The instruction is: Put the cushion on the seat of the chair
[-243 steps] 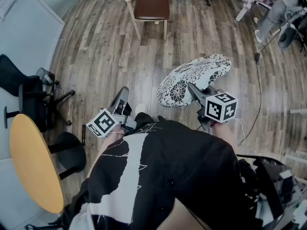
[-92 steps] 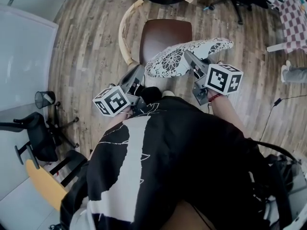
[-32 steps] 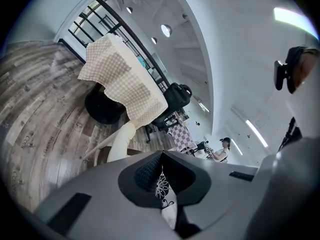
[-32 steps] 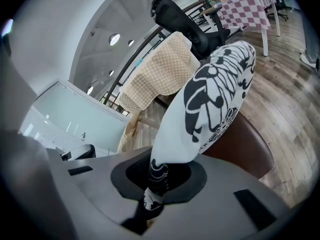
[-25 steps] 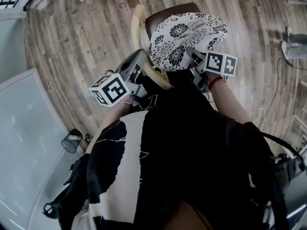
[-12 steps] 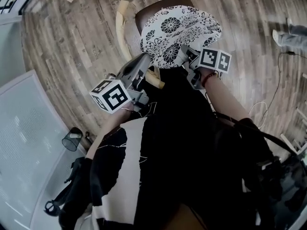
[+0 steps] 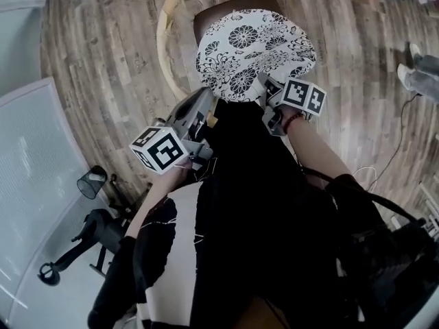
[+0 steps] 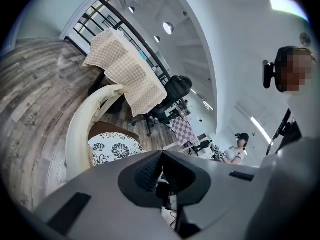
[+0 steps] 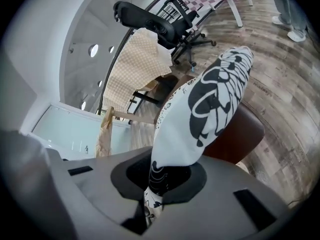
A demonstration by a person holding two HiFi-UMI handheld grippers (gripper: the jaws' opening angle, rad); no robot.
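While the right tool (image 7: pixel 266 91) pinches the near edge of the cushion (image 7: pixel 254 46), the cushion stretches straight away from it over the brown seat (image 7: pixel 218 14) of the chair (image 7: pixel 167 53), tilted above it in the right gripper view. The left tool (image 7: pixel 204 105), pressed together and empty, sits just beside that near edge, by the curved backrest (image 7: pixel 164 19).

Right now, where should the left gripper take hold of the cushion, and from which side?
Probably the thin near rim of the cushion, just left of where the right gripper pinches it; the pad is broad, so only an edge fits. Come from the person's side: the left gripper, shut and empty, is there, and the curved back of the chair blocks the left.
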